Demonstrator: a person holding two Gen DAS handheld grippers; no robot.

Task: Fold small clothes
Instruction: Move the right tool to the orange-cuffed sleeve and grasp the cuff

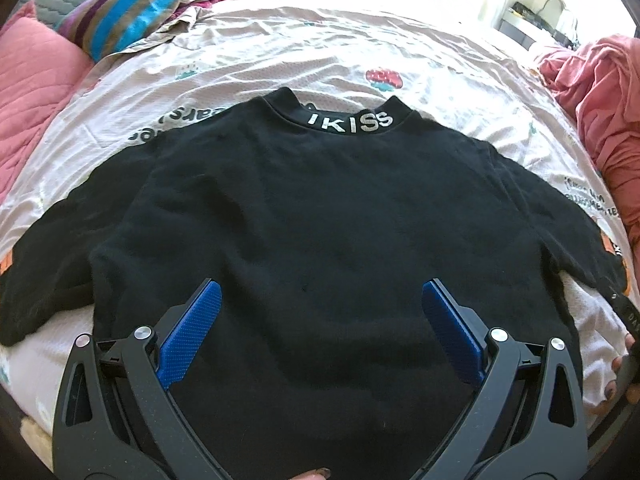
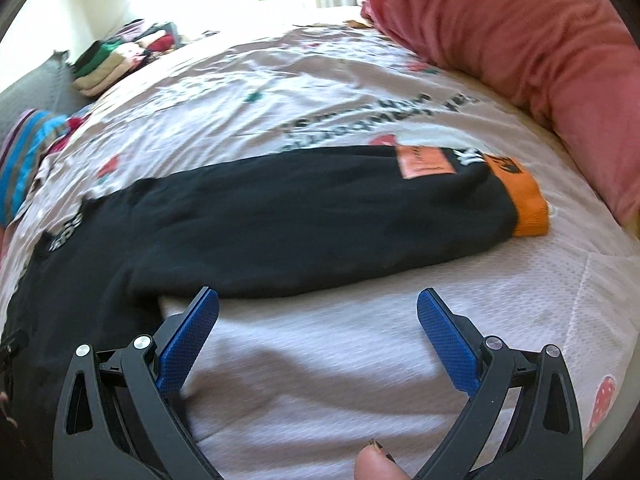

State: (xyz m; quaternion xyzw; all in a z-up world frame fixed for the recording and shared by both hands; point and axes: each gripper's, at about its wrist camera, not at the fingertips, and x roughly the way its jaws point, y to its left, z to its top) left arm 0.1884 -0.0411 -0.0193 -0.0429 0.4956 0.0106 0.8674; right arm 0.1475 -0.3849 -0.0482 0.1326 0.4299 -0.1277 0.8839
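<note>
A black sweatshirt lies flat on the bed, its collar marked "IKISS" at the far side. My left gripper is open and empty, hovering over the lower body of the sweatshirt. In the right wrist view the right sleeve stretches out to the right and ends in an orange cuff with an orange patch near it. My right gripper is open and empty over the bare sheet just in front of that sleeve, its left finger near the underarm.
The bed has a pale printed sheet. A pink blanket is bunched along the right side, a pink pillow and a striped pillow at the left. Folded clothes are stacked at the far edge.
</note>
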